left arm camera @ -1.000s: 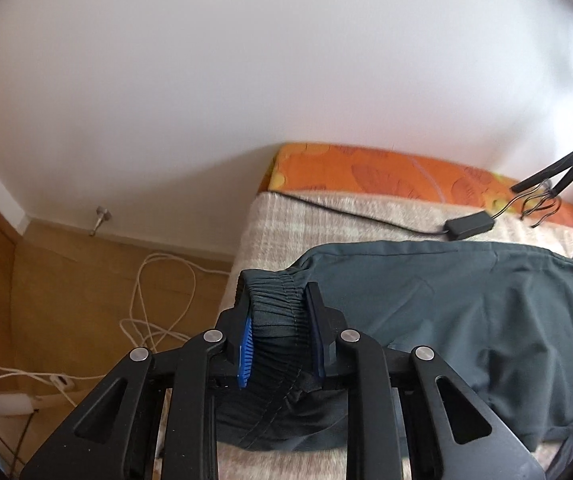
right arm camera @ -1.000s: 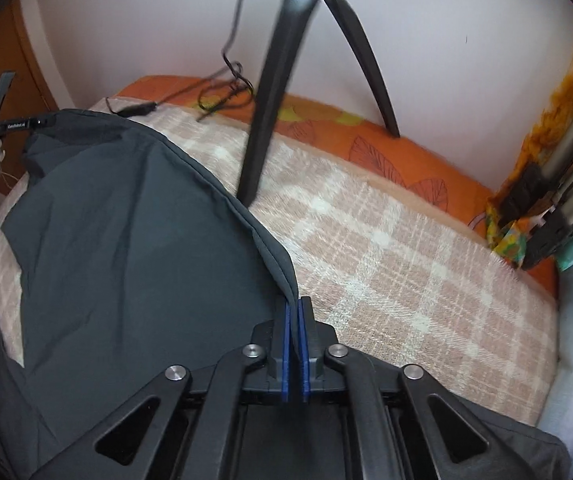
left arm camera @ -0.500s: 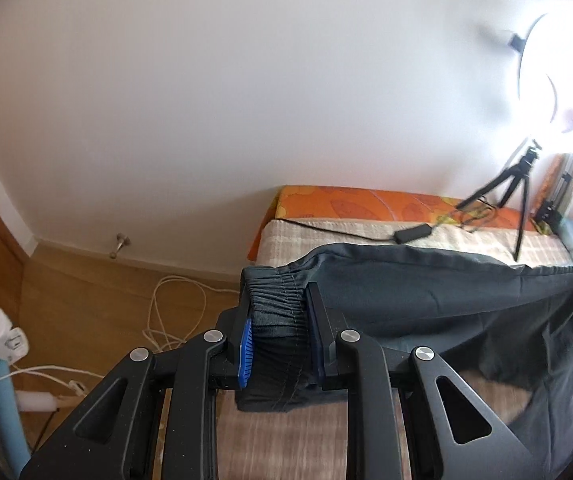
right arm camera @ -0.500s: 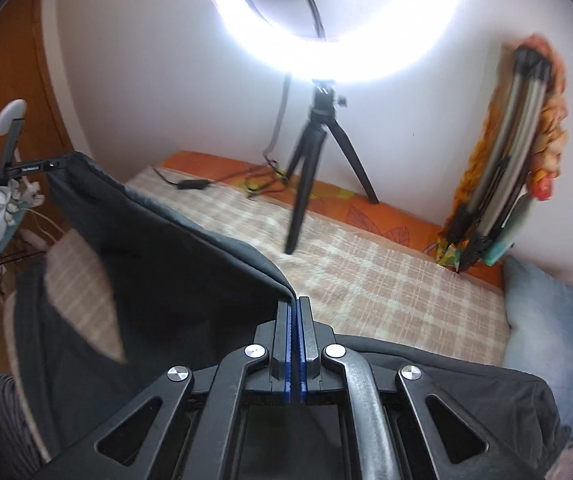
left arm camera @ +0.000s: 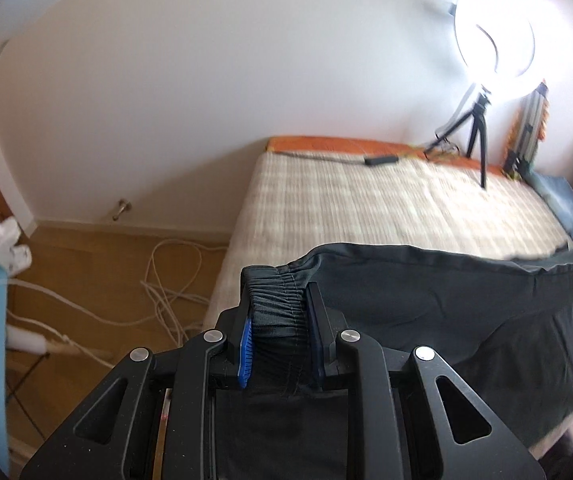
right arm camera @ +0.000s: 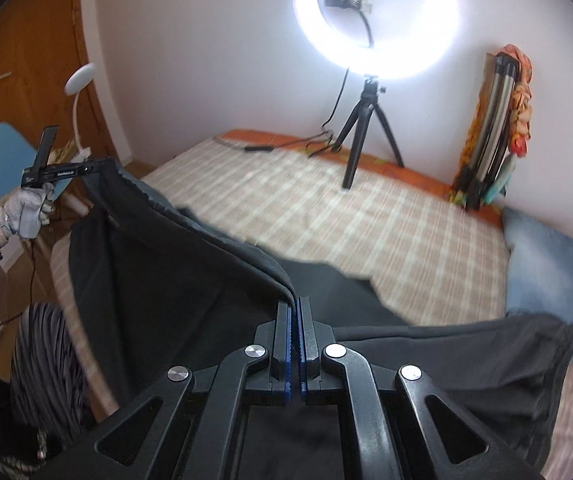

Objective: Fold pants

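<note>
The dark grey pants [left arm camera: 426, 300] hang lifted above the bed [left arm camera: 386, 208], stretched between both grippers. My left gripper [left arm camera: 278, 300] is shut on the gathered elastic waistband [left arm camera: 276, 292]. My right gripper [right arm camera: 295, 312] is shut on a thin folded edge of the pants [right arm camera: 190, 272]. In the right wrist view the left gripper [right arm camera: 82, 168] shows at the far left, held by a gloved hand [right arm camera: 26, 212], with the cloth running taut from it. The lower part of the pants [right arm camera: 486, 360] droops toward the plaid bedspread.
A lit ring light [right arm camera: 378, 16] on a small tripod [right arm camera: 366, 120] stands at the bed's far side with a cable and control box [left arm camera: 380, 160]. A folded blue cloth [right arm camera: 546, 264] lies at right. White cables [left arm camera: 170, 280] lie on the wooden floor left of the bed.
Both grippers have risen and pulled back from the bed, lifting the pants off the bedspread. The cloth now hangs stretched in the air instead of lying spread.
</note>
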The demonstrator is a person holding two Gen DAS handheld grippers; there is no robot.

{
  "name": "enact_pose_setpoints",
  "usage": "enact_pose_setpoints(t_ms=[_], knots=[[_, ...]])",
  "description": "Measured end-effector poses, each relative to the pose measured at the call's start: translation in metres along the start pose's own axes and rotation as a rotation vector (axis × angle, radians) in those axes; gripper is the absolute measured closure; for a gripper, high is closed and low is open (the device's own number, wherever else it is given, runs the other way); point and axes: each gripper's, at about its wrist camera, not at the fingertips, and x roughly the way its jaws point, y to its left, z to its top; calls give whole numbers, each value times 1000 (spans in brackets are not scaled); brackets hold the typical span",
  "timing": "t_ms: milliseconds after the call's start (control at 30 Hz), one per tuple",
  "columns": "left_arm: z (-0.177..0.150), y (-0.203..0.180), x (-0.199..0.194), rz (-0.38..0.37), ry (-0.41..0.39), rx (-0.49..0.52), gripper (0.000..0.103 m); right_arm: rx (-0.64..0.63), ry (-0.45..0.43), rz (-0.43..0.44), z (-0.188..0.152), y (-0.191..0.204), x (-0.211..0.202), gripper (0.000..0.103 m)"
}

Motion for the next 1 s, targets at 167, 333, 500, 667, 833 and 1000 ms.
enact_pose_setpoints(t_ms=[167,333,500,667,833,1000], knots=[[-45,-2,-9,-18,27,-20,79,15,51,19,-38,10,0,103],[-84,3,-29,-48,58,-59,66,14,101,16,-67,16,5,103],[-108,15,-46,-91,84,-186,55,0,131,10,-82,20,10,103],[-120,26,-60,-192,67,-361,55,-5,154,9,-91,22,13,103],[-115,20,-65,-283,64,-455,55,-44,220,24,-102,27,13,103],[-104,15,-44,-302,105,-526,55,-104,264,50,-103,34,11,102]])
